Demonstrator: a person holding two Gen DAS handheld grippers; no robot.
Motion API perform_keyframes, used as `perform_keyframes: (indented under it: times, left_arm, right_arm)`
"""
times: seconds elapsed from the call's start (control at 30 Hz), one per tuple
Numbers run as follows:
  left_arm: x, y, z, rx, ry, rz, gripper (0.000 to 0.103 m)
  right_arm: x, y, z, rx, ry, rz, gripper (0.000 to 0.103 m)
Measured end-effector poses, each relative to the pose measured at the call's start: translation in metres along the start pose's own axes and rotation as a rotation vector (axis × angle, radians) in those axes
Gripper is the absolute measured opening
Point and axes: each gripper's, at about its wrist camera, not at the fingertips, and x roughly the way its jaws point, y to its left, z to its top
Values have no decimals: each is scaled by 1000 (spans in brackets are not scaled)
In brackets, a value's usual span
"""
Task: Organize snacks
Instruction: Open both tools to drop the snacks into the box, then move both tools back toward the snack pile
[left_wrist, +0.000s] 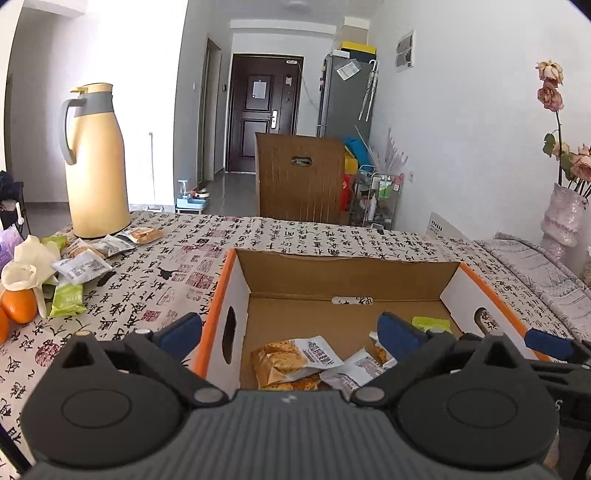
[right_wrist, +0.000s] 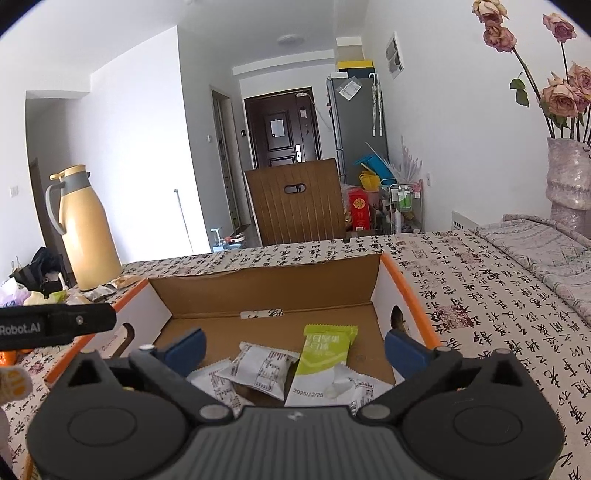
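An open cardboard box (left_wrist: 347, 275) with orange rims sits on the patterned tablecloth. Inside lie a golden snack packet (left_wrist: 286, 360), white packets (right_wrist: 258, 367) and a green packet (right_wrist: 325, 347). My left gripper (left_wrist: 290, 332) stands wide open over the box's left wall, one blue pad outside it and one inside, with nothing between the pads. My right gripper (right_wrist: 295, 349) is wide open above the packets in the box, pressing on none. More loose snack packets (left_wrist: 83, 267) lie on the table at the left, by the jug.
A tall yellow thermos jug (left_wrist: 96, 162) stands at the table's back left. Oranges (left_wrist: 18, 304) and a white bag lie at the left edge. A vase of dried roses (right_wrist: 569, 177) stands at the right. A wooden chair back (left_wrist: 301, 177) rises behind the table.
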Motion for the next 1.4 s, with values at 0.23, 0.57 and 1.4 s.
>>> perform_keyframes:
  times: [0.23,0.57,1.4]
  left_arm:
    - [-2,1,0,-7,0,-1,103]
    - [-18,4,10,-29,-18,-13,103]
    - [-107,26,-25,-29,-43,-18,103]
  right_arm:
    - [-1,0,1,-4,-5,-1,103]
    - [-17,7,11,-34,-43,-25,103]
    - [-104,29,-25,-57,-34,-38,103]
